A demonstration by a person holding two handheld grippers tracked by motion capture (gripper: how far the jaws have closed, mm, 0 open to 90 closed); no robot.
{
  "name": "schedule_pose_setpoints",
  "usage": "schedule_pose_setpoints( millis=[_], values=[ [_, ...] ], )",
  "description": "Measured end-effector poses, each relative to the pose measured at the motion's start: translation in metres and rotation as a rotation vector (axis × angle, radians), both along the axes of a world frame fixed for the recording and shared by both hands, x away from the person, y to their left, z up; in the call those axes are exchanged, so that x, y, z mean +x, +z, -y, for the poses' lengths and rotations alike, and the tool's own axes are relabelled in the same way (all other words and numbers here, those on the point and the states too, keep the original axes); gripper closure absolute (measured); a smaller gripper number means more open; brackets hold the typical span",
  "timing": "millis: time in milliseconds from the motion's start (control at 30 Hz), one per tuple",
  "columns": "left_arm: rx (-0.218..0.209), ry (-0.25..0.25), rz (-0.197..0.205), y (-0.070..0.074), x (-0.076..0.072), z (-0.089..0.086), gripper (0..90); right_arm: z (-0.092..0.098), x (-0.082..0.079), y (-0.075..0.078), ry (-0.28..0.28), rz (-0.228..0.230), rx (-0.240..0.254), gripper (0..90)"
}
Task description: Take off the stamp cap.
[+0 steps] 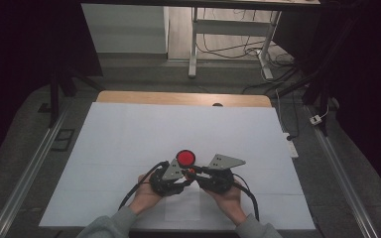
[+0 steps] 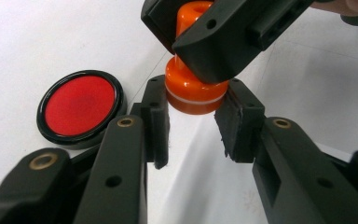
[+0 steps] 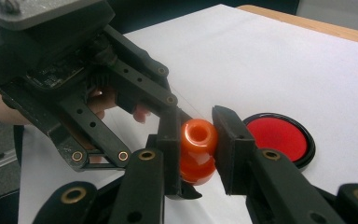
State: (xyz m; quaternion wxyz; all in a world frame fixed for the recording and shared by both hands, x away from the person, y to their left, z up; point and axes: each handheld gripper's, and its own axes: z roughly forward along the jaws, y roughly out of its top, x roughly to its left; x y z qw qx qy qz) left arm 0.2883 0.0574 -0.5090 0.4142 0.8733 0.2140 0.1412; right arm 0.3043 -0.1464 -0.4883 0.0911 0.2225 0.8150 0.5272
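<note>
Near the person's edge of the white sheet point(image 1: 129, 134), both grippers meet on one small orange stamp point(image 2: 193, 95). Its wide base sits between the pads point(image 2: 157, 122) of the left gripper point(image 2: 193, 122), which press on it from both sides. Its narrower knob, with a hole in the top, is clamped by the right gripper point(image 3: 196, 151), whose jaws squeeze the upper part. So both tools are clenched on the same stamp, one low, one high, and it hangs above the sheet, not resting on it.

Just beside them lies the ink pad point(image 2: 80, 107), a round black dish with a red face, uncovered and flat on the sheet. From the high view it sits just beyond the two grippers, close to their tips, with the left one point(image 1: 181, 174) and the right one point(image 1: 194, 173) almost touching.

As a judgement: the work looks like pulling the stamp apart or twisting its top against its base. A white seam shows around the base, but I cannot tell whether the parts have started to separate. The pad is already open and ready. Left to do, it seems: free or set the stamp, press it on the red pad, then mark the sheet, which bears no print yet.
</note>
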Motion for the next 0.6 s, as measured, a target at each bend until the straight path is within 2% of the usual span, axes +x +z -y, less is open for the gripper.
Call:
schedule_pose_setpoints(
  millis=[133,300,600],
  values=[
    [-0.018,0.005,-0.002,0.0009,-0.0002,-0.0004,65.3,0.0008,-0.0002,0.0006,-0.013,-0.01,0.019,72.5],
    [-0.03,0.0,0.004,0.0025,-0.0016,-0.0007,65.3,0.001,-0.0033,0.0024,-0.018,0.011,0.022,72.6],
    [-0.026,-0.005,0.01,0.0031,-0.0016,-0.0013,65.3,0.0015,-0.0042,0.003,-0.025,0.001,0.034,72.7]
  ],
)
